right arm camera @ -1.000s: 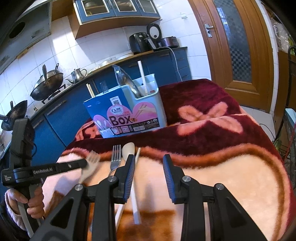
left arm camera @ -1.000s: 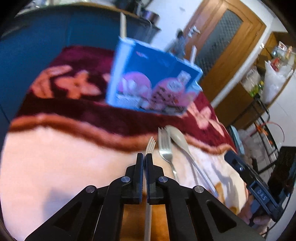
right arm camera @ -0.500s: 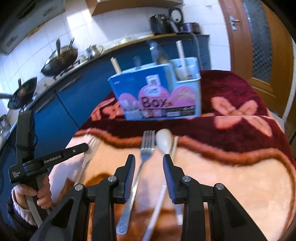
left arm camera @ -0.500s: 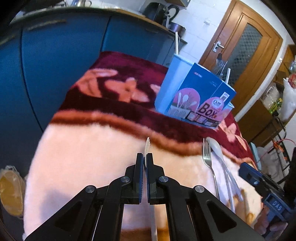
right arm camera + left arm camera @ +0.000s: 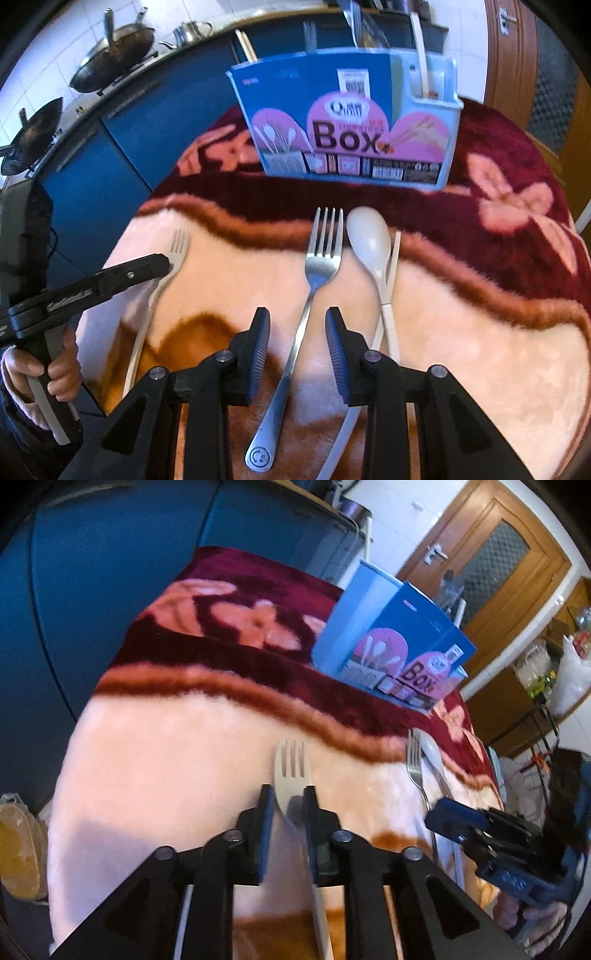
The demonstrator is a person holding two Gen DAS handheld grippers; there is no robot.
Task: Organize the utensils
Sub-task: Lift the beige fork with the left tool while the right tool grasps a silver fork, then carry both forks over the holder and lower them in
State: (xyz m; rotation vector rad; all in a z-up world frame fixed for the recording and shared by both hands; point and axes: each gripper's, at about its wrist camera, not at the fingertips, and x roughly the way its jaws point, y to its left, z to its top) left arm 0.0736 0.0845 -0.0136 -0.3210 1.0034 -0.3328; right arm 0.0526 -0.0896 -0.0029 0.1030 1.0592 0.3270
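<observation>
My left gripper (image 5: 289,797) is open, its jaws on either side of a pale plastic fork (image 5: 291,771) lying on the blanket; the fork also shows in the right wrist view (image 5: 173,254). My right gripper (image 5: 297,325) is open, its jaws straddling the handle of a steel fork (image 5: 314,280). A white spoon (image 5: 373,247) and a white chopstick (image 5: 392,280) lie just right of it. A blue utensil box (image 5: 354,122) stands upright behind them with several utensils in it; it shows in the left wrist view too (image 5: 391,646).
The table is covered by a maroon and pink floral blanket (image 5: 480,295). Blue kitchen cabinets (image 5: 110,147) with woks (image 5: 110,59) stand behind. A wooden door (image 5: 498,565) is at the right. The left gripper's body (image 5: 85,291) reaches in from the left.
My left gripper has opened and the pale fork now lies flat between its jaws. My right gripper has come lower and closer over the steel fork's handle.
</observation>
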